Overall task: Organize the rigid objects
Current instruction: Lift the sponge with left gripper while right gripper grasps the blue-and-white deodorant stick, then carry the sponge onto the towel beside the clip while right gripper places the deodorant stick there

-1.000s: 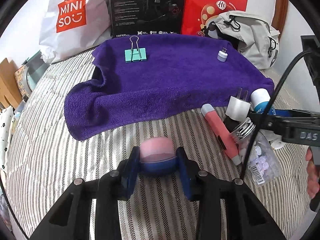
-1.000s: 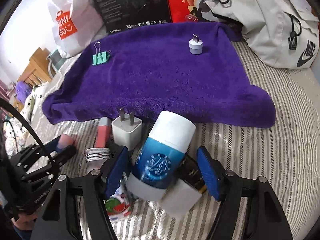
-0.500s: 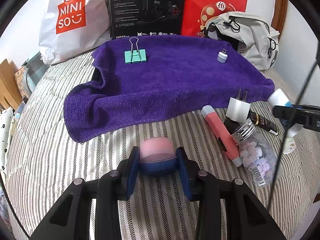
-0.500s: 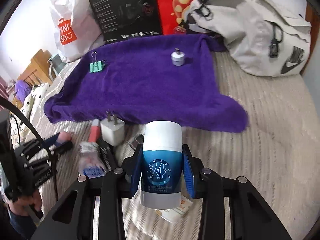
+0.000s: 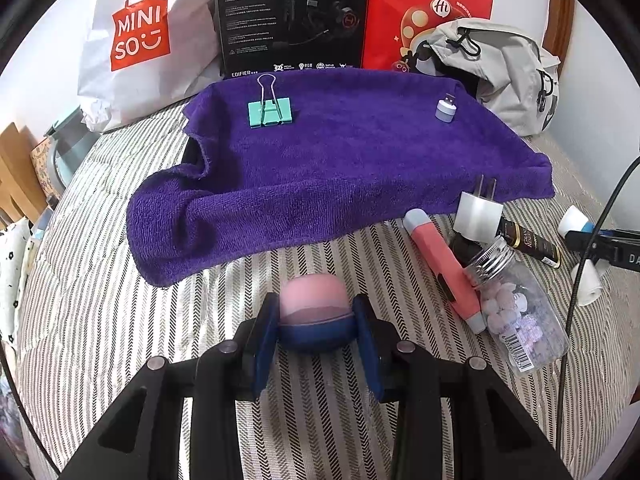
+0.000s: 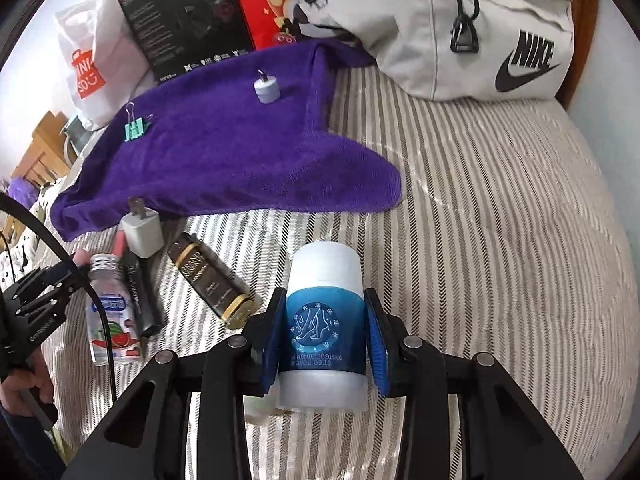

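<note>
Our left gripper point(image 5: 316, 330) has its blue fingers point(image 5: 265, 344) clamped on a small rounded object with a pink top and dark blue base point(image 5: 313, 312), held above the striped bed cover point(image 5: 120, 320) just short of the purple towel point(image 5: 340, 168). Our right gripper point(image 6: 325, 340) has its fingers point(image 6: 376, 344) closed on an upright white cylinder with a blue label point(image 6: 325, 320), held over the bed to the right of the remaining clutter.

On the towel we see a mint binder clip point(image 5: 270, 111) near the far left and a small lavender USB adapter point(image 5: 445, 109) near the far right, well apart. Beside the towel's near right edge lie a white plug charger point(image 5: 478, 216), a coral pen-shaped tool point(image 5: 444, 264), a dark tube with gold lettering point(image 6: 210, 280) and a clear jar of pale candies point(image 5: 520, 320), clustered and partly touching.

Behind the towel stand a white shopping bag point(image 5: 140, 40), a black box point(image 5: 292, 16), a red box point(image 5: 428, 8) and a grey backpack point(image 6: 460, 28).
</note>
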The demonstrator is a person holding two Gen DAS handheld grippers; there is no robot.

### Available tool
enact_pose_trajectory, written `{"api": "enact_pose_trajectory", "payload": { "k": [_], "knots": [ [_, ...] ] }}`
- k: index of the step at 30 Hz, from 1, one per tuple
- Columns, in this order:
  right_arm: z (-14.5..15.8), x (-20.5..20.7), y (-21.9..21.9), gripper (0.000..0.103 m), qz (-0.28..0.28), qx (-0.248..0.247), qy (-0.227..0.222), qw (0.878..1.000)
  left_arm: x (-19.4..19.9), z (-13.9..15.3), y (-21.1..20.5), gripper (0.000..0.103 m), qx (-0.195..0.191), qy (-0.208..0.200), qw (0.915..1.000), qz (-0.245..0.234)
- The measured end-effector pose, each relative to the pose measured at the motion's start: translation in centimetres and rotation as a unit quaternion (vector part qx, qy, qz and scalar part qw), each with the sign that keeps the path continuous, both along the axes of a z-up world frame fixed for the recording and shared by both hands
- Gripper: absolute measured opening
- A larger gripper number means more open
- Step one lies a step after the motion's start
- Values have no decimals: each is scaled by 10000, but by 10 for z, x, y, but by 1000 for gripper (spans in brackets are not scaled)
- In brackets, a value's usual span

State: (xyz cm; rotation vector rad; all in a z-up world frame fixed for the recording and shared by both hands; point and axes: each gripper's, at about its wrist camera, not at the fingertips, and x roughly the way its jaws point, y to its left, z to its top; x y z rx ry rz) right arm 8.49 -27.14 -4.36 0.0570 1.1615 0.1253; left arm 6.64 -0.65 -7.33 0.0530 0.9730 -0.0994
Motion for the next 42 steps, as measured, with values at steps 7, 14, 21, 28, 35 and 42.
{"api": "enact_pose_trajectory", "payload": {
  "k": [7,14,21,28,35,42],
  "knots": [
    [-3,-3,7,37,126,-264,-114,9995,0,0,0,36,7,-10,10000,6],
    [-4,-12,7,38,202,-375,-172,9989,-1,-1,-2,36,66,-28,10000,23],
    [-4,-13,7,37,229,-401,-249,9986,-1,-1,-1,35,27,-59,10000,29],
    [10,-11,-7,36,179,-25,-186,9997,2,7,7,35,-267,27,9996,75],
    [17,-10,-7,36,296,127,-220,9992,2,24,13,35,-397,-90,9991,113],
    [29,-13,-5,36,403,268,-316,9983,4,39,16,35,-447,-193,9988,109]
  ]
}}
